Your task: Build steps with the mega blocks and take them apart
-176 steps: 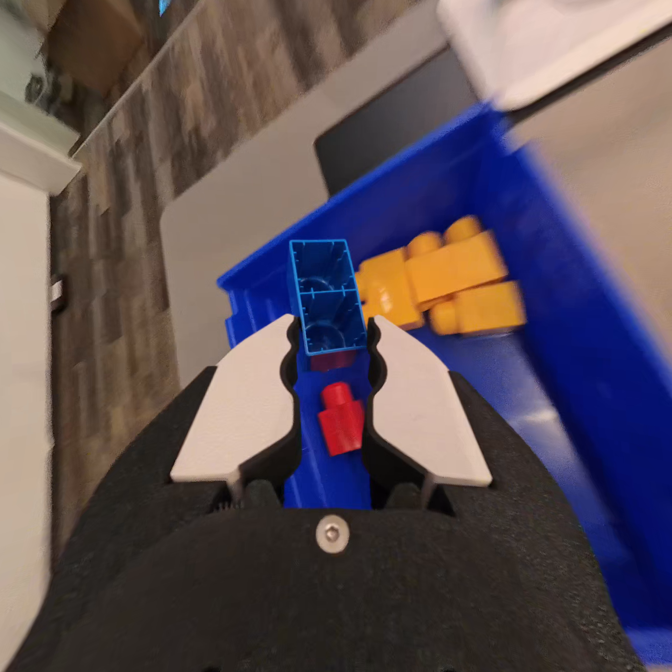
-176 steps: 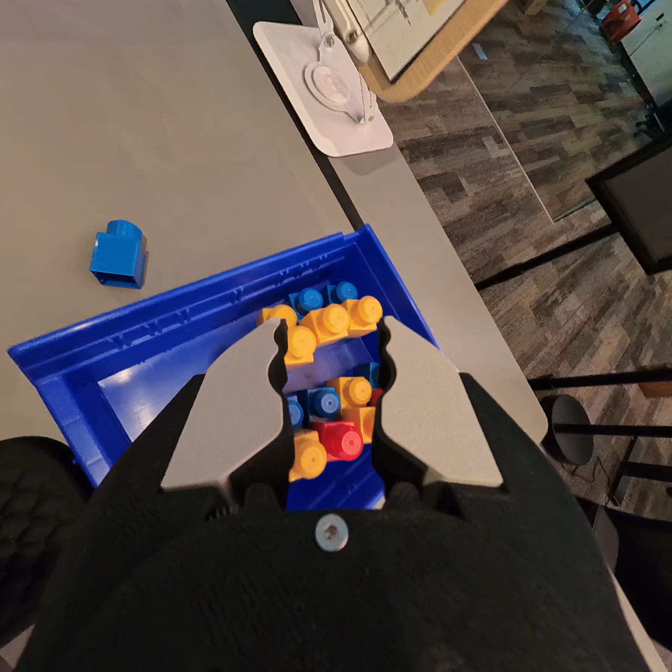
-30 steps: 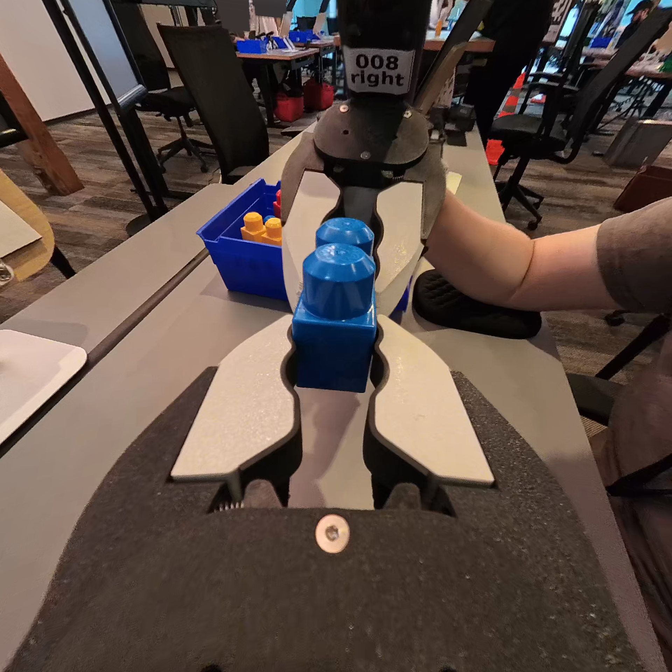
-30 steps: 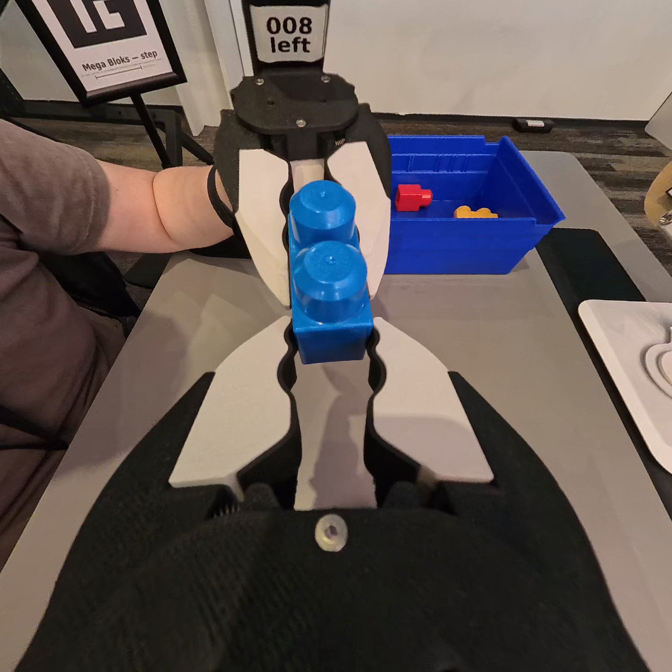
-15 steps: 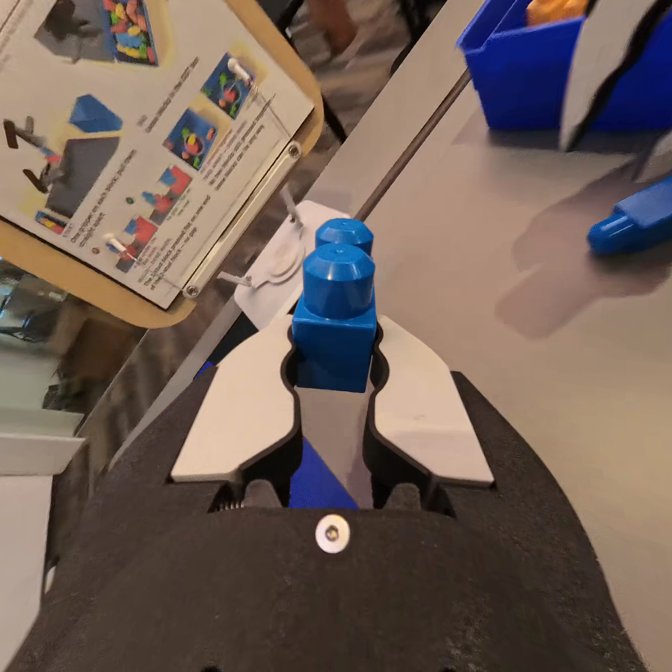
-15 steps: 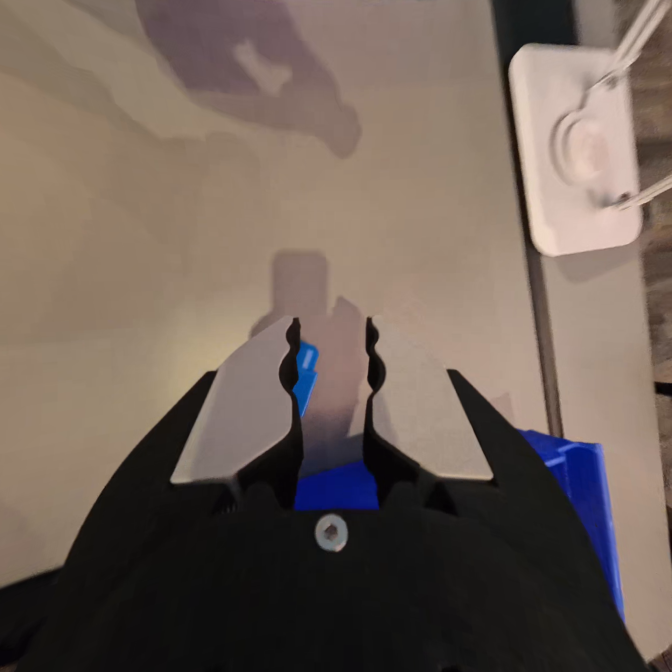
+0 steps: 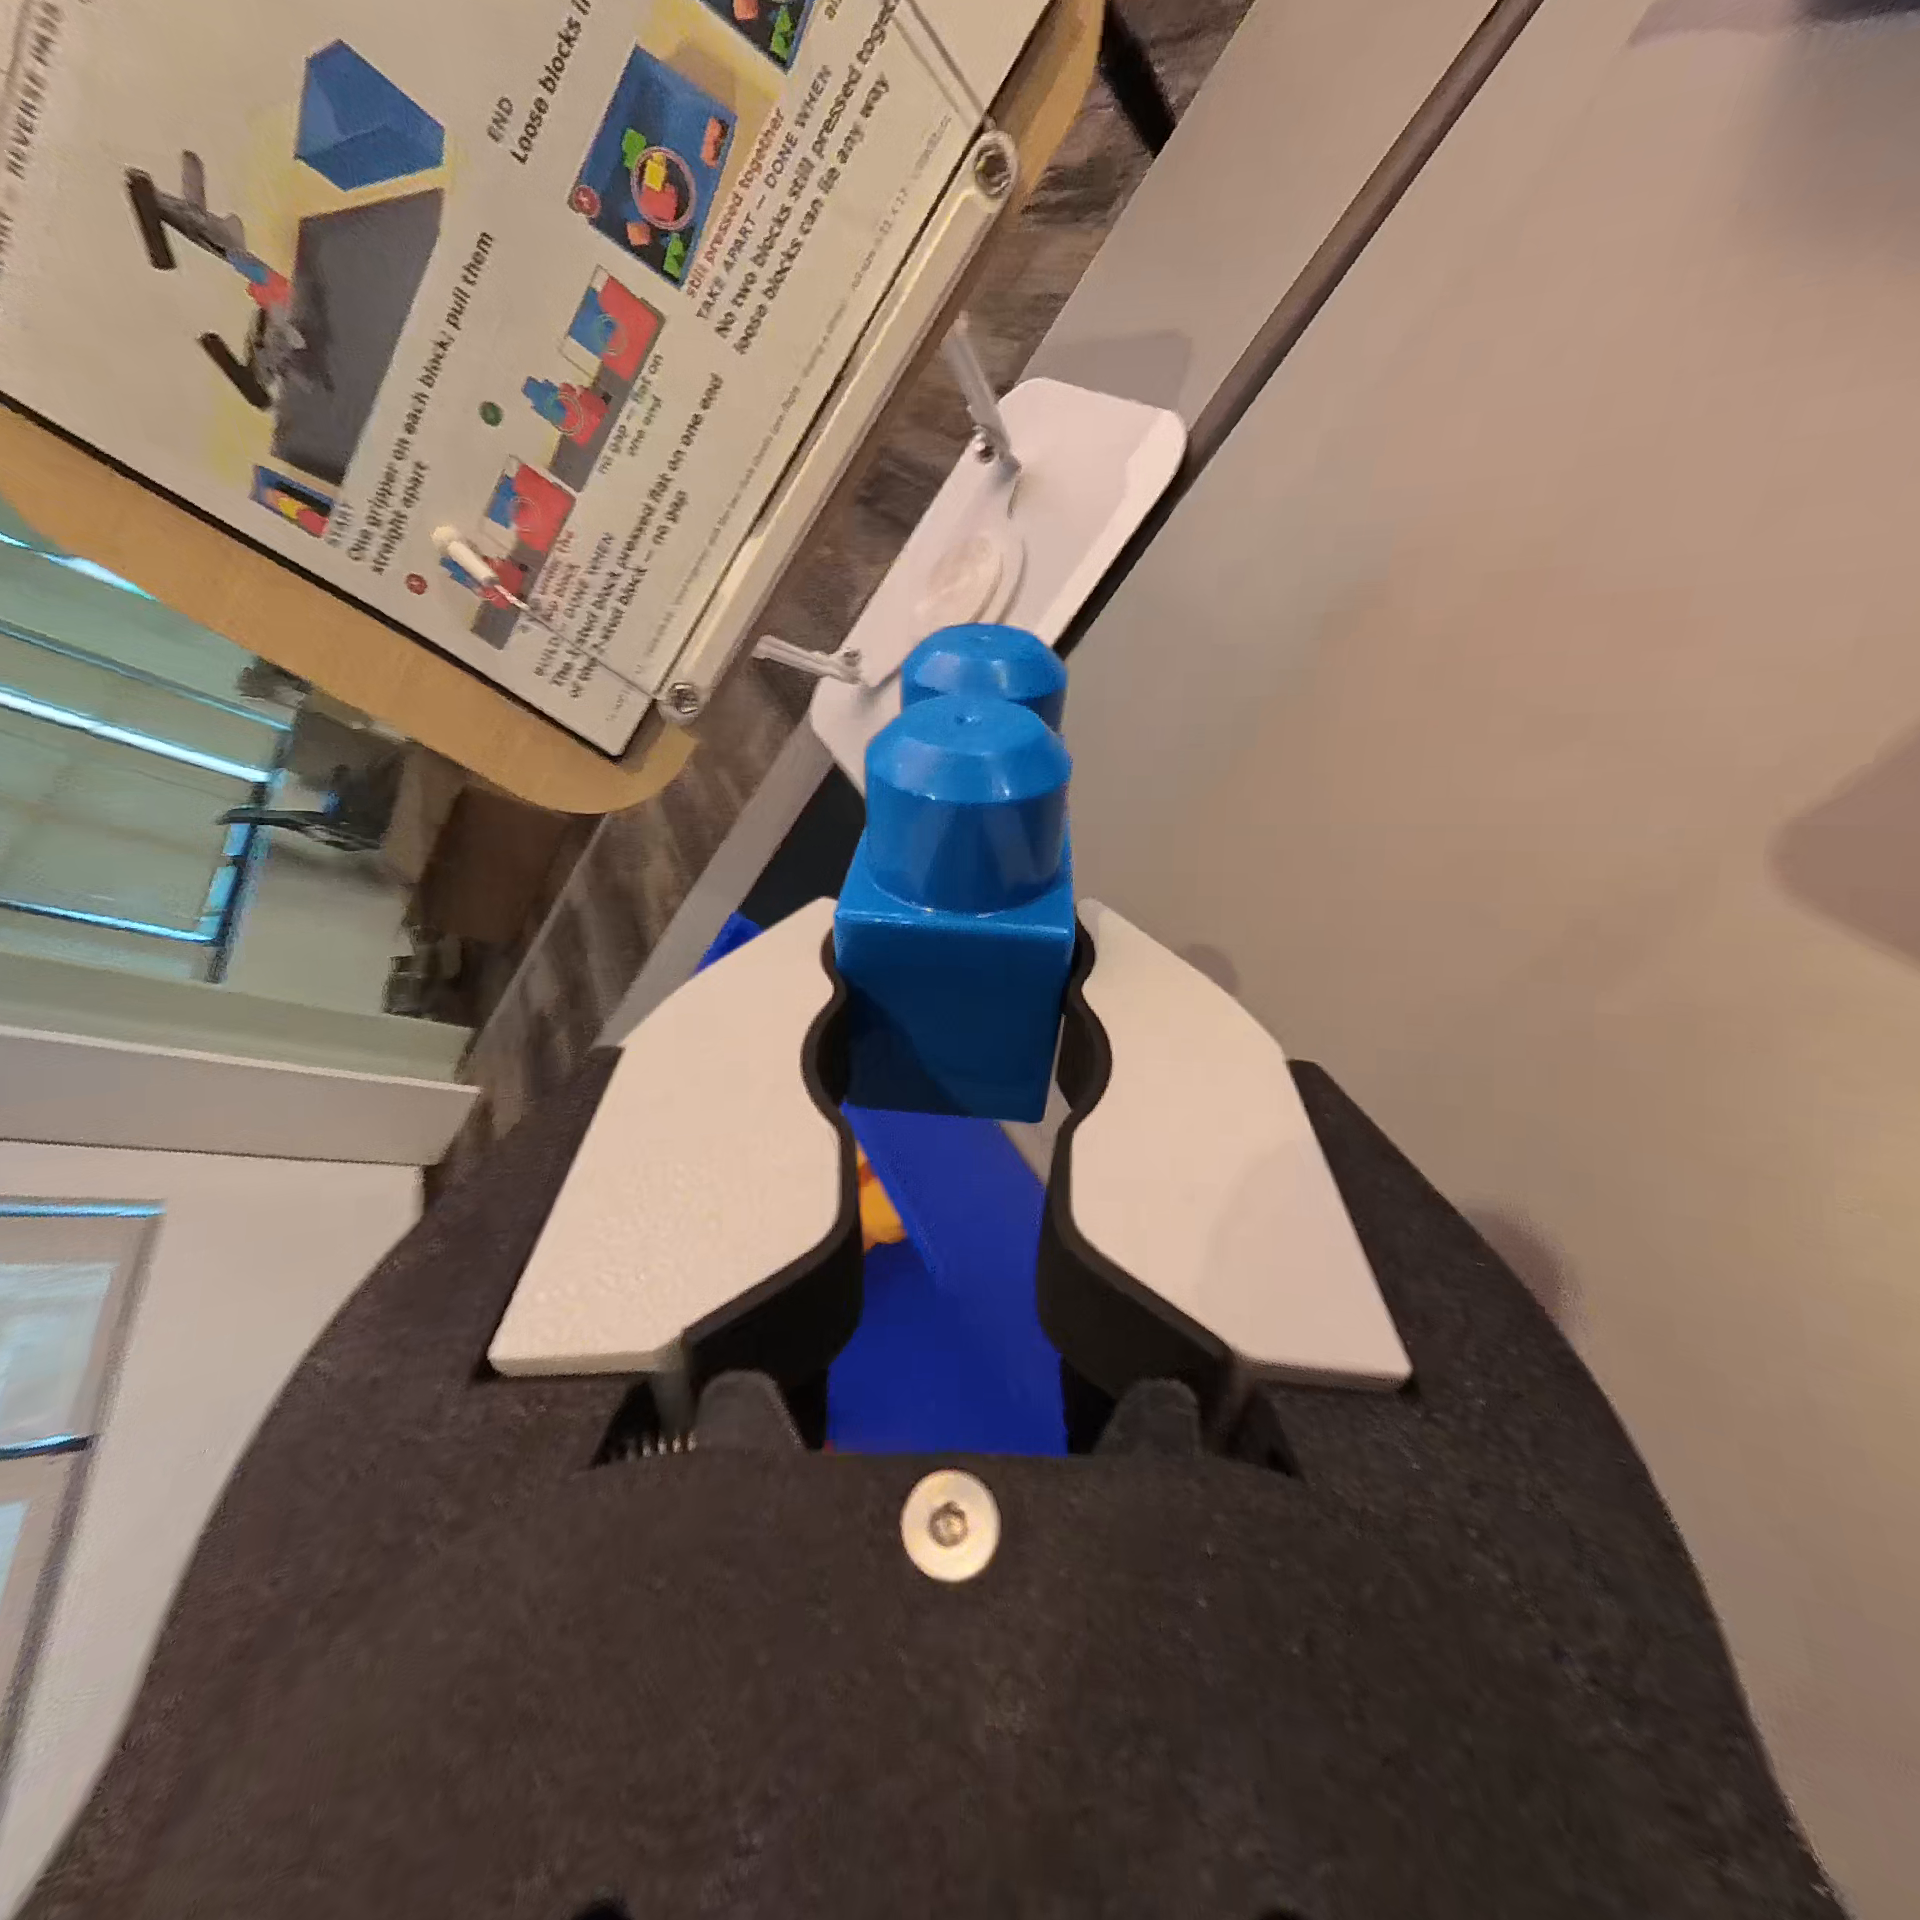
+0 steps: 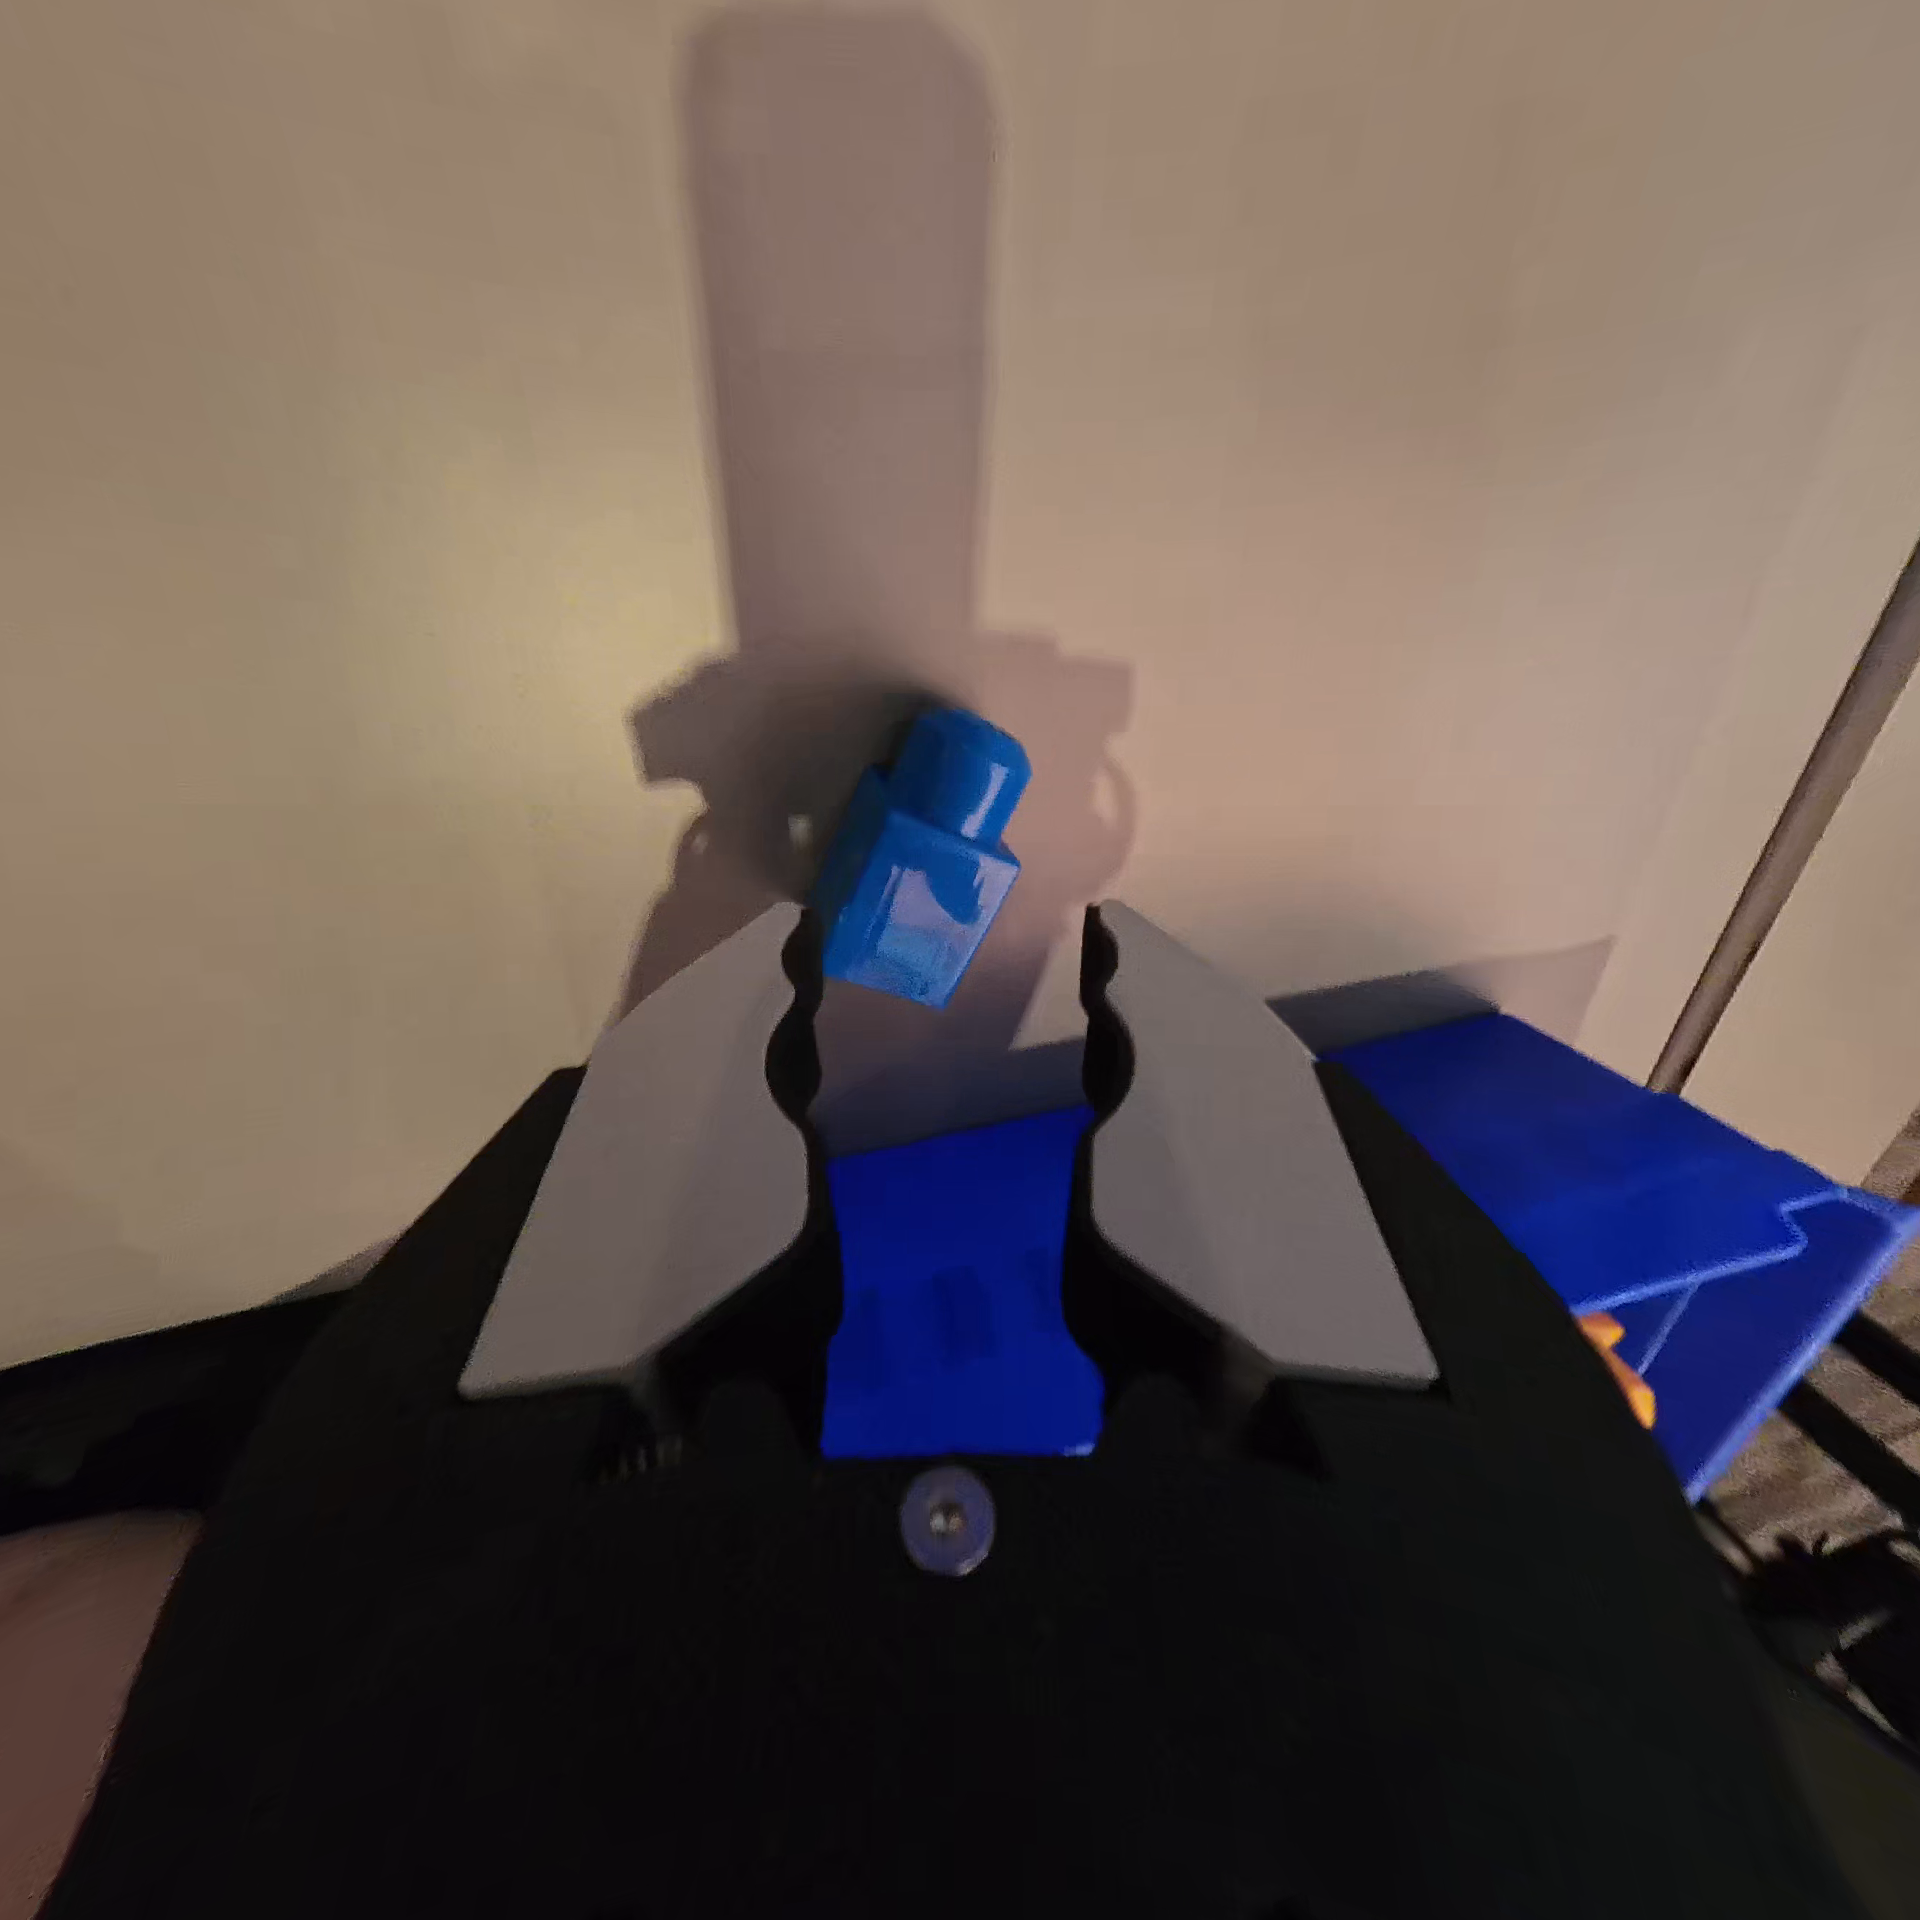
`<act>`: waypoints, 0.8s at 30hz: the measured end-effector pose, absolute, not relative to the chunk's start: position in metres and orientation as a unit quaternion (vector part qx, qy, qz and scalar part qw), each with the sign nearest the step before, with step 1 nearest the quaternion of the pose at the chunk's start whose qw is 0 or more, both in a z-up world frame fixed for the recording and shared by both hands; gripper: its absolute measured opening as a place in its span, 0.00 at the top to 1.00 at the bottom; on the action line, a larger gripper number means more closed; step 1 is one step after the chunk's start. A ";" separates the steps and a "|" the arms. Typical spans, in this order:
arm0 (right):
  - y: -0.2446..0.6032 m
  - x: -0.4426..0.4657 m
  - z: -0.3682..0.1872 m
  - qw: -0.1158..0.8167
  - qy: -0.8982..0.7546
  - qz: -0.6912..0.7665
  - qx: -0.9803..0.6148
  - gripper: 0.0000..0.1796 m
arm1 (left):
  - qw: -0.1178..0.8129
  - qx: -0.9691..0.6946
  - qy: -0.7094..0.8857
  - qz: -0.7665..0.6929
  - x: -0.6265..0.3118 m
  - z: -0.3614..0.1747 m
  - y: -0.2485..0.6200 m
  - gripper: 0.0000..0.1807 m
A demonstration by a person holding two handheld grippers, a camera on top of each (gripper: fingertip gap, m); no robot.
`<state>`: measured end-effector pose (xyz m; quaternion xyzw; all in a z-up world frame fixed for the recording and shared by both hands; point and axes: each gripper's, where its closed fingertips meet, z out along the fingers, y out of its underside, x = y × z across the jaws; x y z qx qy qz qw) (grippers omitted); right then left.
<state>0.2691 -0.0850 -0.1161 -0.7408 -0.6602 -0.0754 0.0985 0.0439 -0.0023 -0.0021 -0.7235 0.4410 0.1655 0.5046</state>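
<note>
Two-stud blue plastic block (image 7: 953, 977) clamped in left claw (image 7: 951, 997); single-stud blue block (image 8: 925, 862) tilted just beyond parted, empty right claw (image 8: 940, 961).

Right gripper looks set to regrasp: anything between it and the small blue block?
Nothing: right wrist view shows bare table between right gripper and small blue block.

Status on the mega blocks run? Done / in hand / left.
Done: nothing stacked is visible.
In hand: left gripper is shut on a blue two-stud block above the blue bin; right gripper is open, with a single-stud blue block tilted just past its tips over the table.
Left: whether that's build or teardown isn't clear.
</note>
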 end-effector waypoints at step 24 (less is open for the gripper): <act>-0.084 0.280 -0.161 -0.014 -0.512 -0.054 -0.857 0.69 | 0.520 -0.693 0.377 -0.327 0.091 0.044 -0.047 0.80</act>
